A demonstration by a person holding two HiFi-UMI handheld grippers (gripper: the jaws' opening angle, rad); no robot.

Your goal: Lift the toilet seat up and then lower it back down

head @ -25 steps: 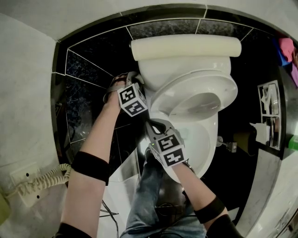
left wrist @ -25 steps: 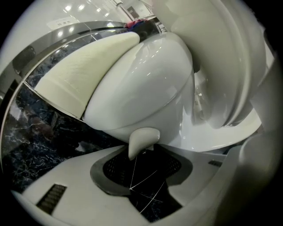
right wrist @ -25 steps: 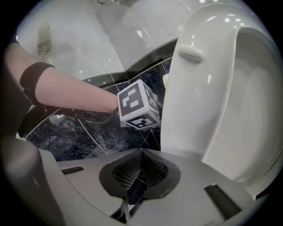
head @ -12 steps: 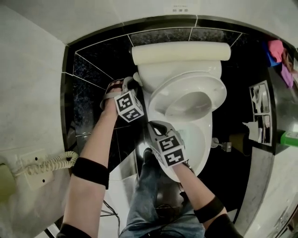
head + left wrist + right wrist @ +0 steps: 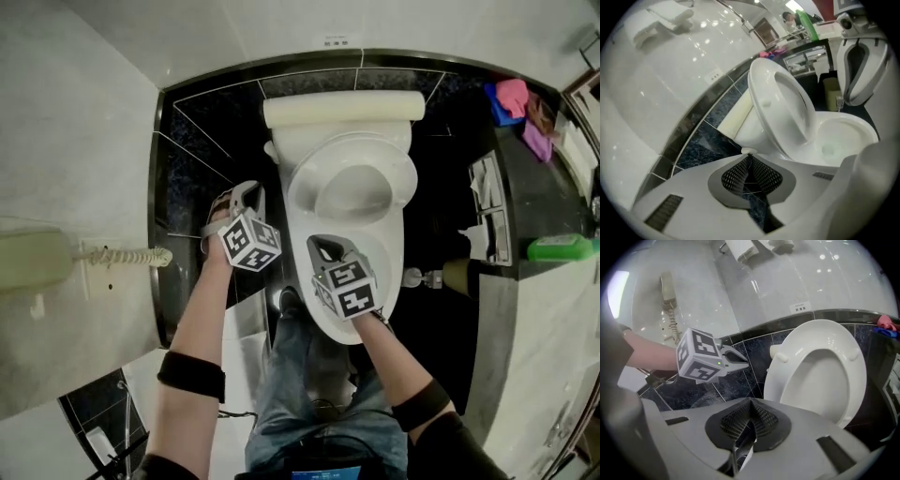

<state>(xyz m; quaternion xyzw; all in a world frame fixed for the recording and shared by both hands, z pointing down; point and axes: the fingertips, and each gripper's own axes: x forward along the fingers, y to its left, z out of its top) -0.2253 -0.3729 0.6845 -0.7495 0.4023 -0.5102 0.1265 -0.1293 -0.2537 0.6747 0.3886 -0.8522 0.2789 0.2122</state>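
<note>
1. Fingers (image 5: 733, 177) of your left gripper (image 5: 749, 154) are closing, tips almost together, with nothing between them.
2. Your right gripper (image 5: 750, 403) has its jaws pressed together, also empty.
3. Toilet seat (image 5: 352, 183) stands raised, leaning back toward the tank (image 5: 342, 108), apart from both grippers.

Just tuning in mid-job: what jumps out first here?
The white toilet seat stands raised in front of the tank, leaving the bowl open. The left gripper hovers beside the bowl, jaws closing on nothing. The right gripper hangs over the bowl's front rim, shut and empty.
</note>
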